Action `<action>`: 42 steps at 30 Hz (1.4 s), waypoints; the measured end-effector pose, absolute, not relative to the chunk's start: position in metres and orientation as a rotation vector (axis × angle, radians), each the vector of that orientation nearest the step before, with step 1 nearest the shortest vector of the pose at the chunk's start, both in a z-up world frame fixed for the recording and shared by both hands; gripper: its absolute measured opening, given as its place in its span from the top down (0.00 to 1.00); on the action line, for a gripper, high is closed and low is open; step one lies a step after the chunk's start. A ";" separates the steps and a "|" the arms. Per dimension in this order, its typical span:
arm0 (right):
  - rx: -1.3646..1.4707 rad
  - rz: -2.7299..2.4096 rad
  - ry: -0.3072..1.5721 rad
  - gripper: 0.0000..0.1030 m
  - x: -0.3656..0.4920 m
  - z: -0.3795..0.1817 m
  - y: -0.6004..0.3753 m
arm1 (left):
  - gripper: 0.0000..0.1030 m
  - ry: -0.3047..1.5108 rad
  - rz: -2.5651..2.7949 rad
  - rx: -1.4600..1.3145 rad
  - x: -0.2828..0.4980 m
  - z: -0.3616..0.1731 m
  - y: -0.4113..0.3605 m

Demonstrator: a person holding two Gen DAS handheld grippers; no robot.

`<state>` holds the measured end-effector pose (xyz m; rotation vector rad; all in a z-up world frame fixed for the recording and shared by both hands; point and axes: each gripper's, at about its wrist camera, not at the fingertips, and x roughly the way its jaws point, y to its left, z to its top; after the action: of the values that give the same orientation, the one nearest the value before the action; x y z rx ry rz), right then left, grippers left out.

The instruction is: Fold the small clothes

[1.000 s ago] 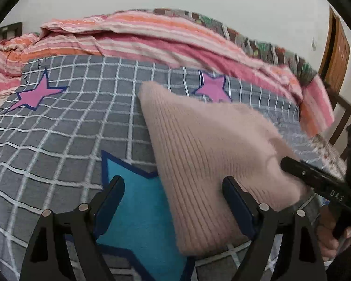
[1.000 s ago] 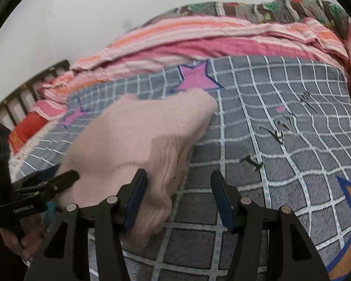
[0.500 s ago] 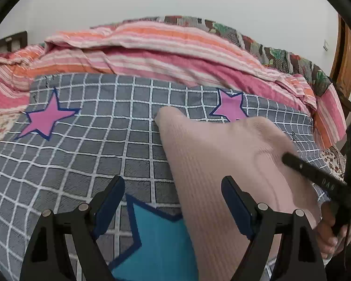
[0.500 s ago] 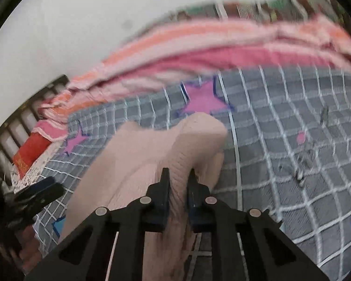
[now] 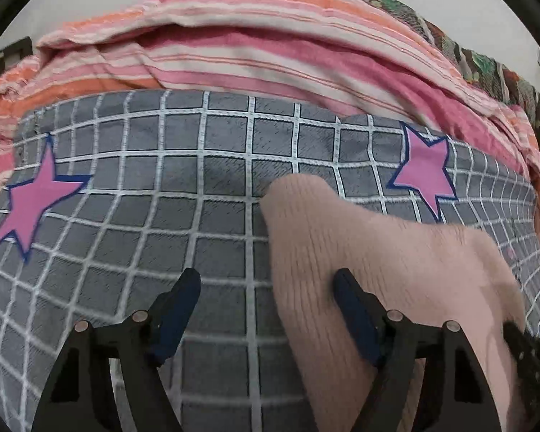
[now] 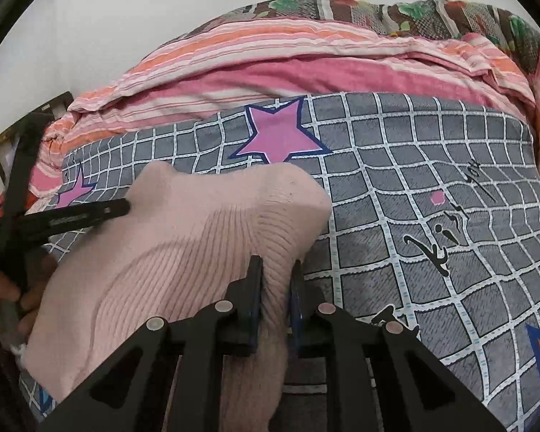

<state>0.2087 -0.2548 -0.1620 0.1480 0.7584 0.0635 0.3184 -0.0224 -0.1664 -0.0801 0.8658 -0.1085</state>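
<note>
Grey checked bedsheet (image 5: 205, 216), striped blanket (image 5: 270, 54), white wall (image 6: 126, 18).

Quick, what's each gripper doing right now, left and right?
Left gripper: open, jaws closing, the pink knit garment edge between them, not yet pinched.
Right gripper: shut on the pink knit garment.

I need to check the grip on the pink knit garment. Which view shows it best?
The right wrist view: the right gripper is shut on a fold of the pink knit garment. The left wrist view shows only the garment under the closing left gripper, not pinched.
</note>
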 end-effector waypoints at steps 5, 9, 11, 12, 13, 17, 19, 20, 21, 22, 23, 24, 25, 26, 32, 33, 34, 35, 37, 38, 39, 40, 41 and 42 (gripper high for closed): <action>0.172 0.063 0.768 0.86 0.214 -0.165 -0.259 | 0.28 0.877 -0.110 -0.072 0.331 -0.174 -0.028; 0.258 0.087 0.795 0.71 0.219 -0.162 -0.273 | 0.30 0.879 -0.214 -0.157 0.317 -0.158 -0.016; 0.346 0.133 0.797 0.70 0.218 -0.153 -0.287 | 0.30 0.856 -0.267 -0.153 0.301 -0.147 -0.016; 0.362 0.143 0.783 0.70 0.218 -0.146 -0.291 | 0.30 0.845 -0.278 -0.141 0.295 -0.143 -0.018; 0.350 0.137 0.776 0.70 0.220 -0.142 -0.292 | 0.30 0.842 -0.291 -0.129 0.288 -0.140 -0.023; 0.289 0.133 0.817 0.79 0.240 -0.143 -0.286 | 0.30 0.876 -0.316 -0.096 0.269 -0.142 -0.038; 0.270 0.116 0.851 0.84 0.250 -0.154 -0.284 | 0.29 0.893 -0.288 -0.043 0.264 -0.149 -0.045; 0.251 0.094 0.870 0.85 0.253 -0.160 -0.283 | 0.28 0.889 -0.258 -0.019 0.260 -0.153 -0.050; 0.233 0.075 0.891 0.85 0.255 -0.166 -0.281 | 0.28 0.882 -0.239 -0.012 0.259 -0.153 -0.052; 0.223 0.066 0.889 0.85 0.254 -0.166 -0.280 | 0.28 0.873 -0.222 -0.006 0.255 -0.153 -0.052; 0.216 0.063 0.884 0.85 0.252 -0.164 -0.279 | 0.28 0.865 -0.204 0.010 0.253 -0.152 -0.055; 0.202 0.062 0.875 0.85 0.250 -0.159 -0.278 | 0.28 0.861 -0.196 0.024 0.251 -0.150 -0.056; 0.191 0.060 0.869 0.84 0.248 -0.155 -0.277 | 0.28 0.861 -0.191 0.031 0.251 -0.149 -0.056; 0.187 0.060 0.867 0.84 0.246 -0.153 -0.276 | 0.28 0.860 -0.188 0.033 0.249 -0.148 -0.055; 0.237 0.114 0.841 0.82 0.225 -0.140 -0.281 | 0.28 0.865 -0.196 -0.005 0.240 -0.147 -0.048; 0.252 0.127 0.836 0.80 0.222 -0.138 -0.281 | 0.28 0.868 -0.197 -0.015 0.239 -0.147 -0.047; 0.265 0.140 0.834 0.80 0.219 -0.137 -0.282 | 0.28 0.869 -0.196 -0.020 0.238 -0.147 -0.047; 0.273 0.151 0.834 0.80 0.215 -0.135 -0.282 | 0.28 0.868 -0.195 -0.021 0.236 -0.146 -0.047; 0.277 0.159 0.835 0.80 0.210 -0.134 -0.281 | 0.28 0.865 -0.193 -0.016 0.233 -0.146 -0.048; 0.278 0.162 0.834 0.80 0.207 -0.133 -0.280 | 0.28 0.863 -0.193 -0.015 0.232 -0.145 -0.048; 0.284 0.175 0.832 0.79 0.204 -0.133 -0.280 | 0.28 0.861 -0.191 -0.010 0.230 -0.145 -0.049; 0.290 0.188 0.834 0.79 0.203 -0.133 -0.279 | 0.28 0.859 -0.190 -0.006 0.229 -0.144 -0.049; 0.292 0.195 0.835 0.77 0.201 -0.133 -0.278 | 0.28 0.856 -0.190 -0.003 0.227 -0.144 -0.049; 0.290 0.198 0.835 0.73 0.198 -0.133 -0.276 | 0.28 0.855 -0.190 -0.002 0.226 -0.144 -0.050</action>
<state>0.1984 -0.2760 -0.1330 0.2904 0.8352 0.1977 0.2262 -0.0495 -0.1437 -0.0022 0.8550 -0.1899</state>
